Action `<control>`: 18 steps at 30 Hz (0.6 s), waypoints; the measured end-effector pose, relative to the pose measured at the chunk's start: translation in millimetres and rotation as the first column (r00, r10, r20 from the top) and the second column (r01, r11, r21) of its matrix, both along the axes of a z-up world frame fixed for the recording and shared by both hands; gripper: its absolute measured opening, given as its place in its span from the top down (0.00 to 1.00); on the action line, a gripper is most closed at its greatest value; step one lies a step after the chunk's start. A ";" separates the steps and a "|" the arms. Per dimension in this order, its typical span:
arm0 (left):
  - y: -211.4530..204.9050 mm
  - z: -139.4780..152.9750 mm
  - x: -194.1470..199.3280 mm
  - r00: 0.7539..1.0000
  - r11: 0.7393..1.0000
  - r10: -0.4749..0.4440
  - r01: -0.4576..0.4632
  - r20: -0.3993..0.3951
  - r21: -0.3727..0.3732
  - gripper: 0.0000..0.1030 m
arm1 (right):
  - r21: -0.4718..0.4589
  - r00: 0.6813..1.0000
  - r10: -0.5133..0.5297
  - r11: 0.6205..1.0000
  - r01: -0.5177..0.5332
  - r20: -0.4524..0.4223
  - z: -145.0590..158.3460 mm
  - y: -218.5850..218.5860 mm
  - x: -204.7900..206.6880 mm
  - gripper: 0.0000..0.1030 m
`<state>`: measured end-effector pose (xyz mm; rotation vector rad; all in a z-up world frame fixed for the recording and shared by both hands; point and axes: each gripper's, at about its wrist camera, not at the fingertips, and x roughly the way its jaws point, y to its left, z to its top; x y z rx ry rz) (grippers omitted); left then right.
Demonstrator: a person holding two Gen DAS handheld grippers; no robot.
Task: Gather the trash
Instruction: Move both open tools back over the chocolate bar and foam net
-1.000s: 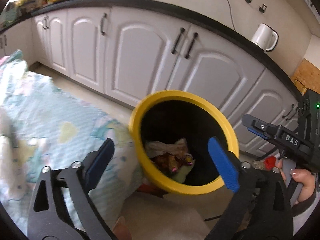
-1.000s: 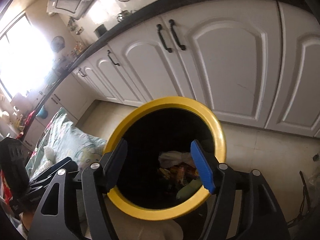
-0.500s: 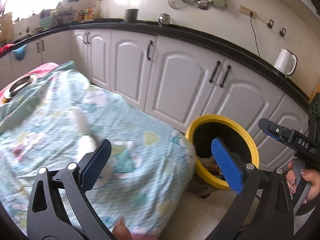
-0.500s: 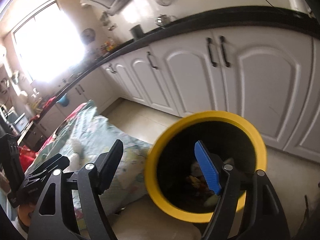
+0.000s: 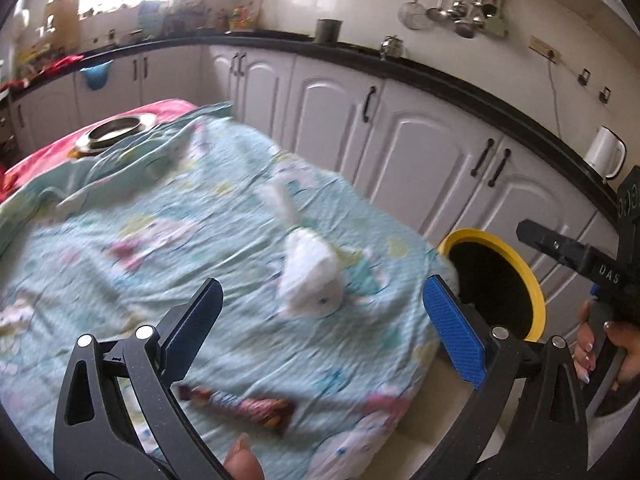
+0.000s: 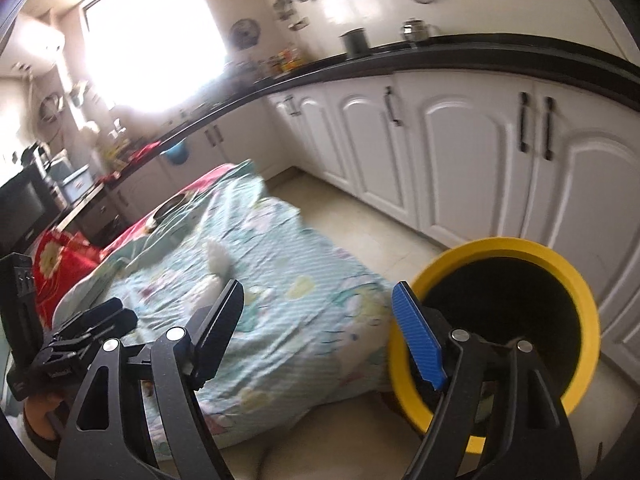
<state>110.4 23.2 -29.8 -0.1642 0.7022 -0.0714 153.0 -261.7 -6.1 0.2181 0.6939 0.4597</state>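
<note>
On the cloth (image 5: 200,240), wrapper (image 5: 244,406) beside crumpled tissue (image 5: 310,276).

A crumpled white paper tissue (image 5: 310,276) lies on the pale blue patterned cloth (image 5: 160,240), near the cloth's edge. A second white tissue wad (image 5: 276,200) lies just beyond it. A flat brown snack wrapper (image 5: 240,406) lies near the front edge. The black round bin with a yellow rim (image 6: 576,280) stands open on the floor, just beside the cloth

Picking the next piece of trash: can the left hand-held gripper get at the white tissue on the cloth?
Probably yes. The left hand-held gripper is open, and the tissue lies straight ahead on the cloth with nothing in between.
</note>
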 end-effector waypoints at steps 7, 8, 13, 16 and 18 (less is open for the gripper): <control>35.3 -6.3 -25.0 0.996 0.996 0.084 -0.085 -0.043 -0.015 0.11 | -0.038 0.995 0.104 0.994 -0.104 0.006 1.9 51.9 4.8 0.28; 40.3 -8.7 -28.8 0.994 0.995 0.095 -0.096 -0.055 -0.025 0.11 | -0.040 0.994 0.110 0.993 -0.110 0.004 1.7 56.3 6.1 0.28; 52.4 -23.2 -41.7 0.988 0.991 0.110 -0.117 -0.111 -0.060 0.11 | -0.053 0.987 0.159 0.986 -0.159 -0.007 -2.4 85.3 12.4 0.28; 56.3 -31.4 -43.5 0.984 0.989 0.098 -0.113 -0.147 -0.093 0.14 | -0.062 0.983 0.182 0.981 -0.183 -0.019 -6.8 97.1 16.0 0.28; 60.3 -37.0 -43.4 0.981 0.985 0.096 -0.117 -0.168 -0.123 0.19 | -0.069 0.977 0.210 0.975 -0.212 -0.036 -10.3 110.3 21.0 0.28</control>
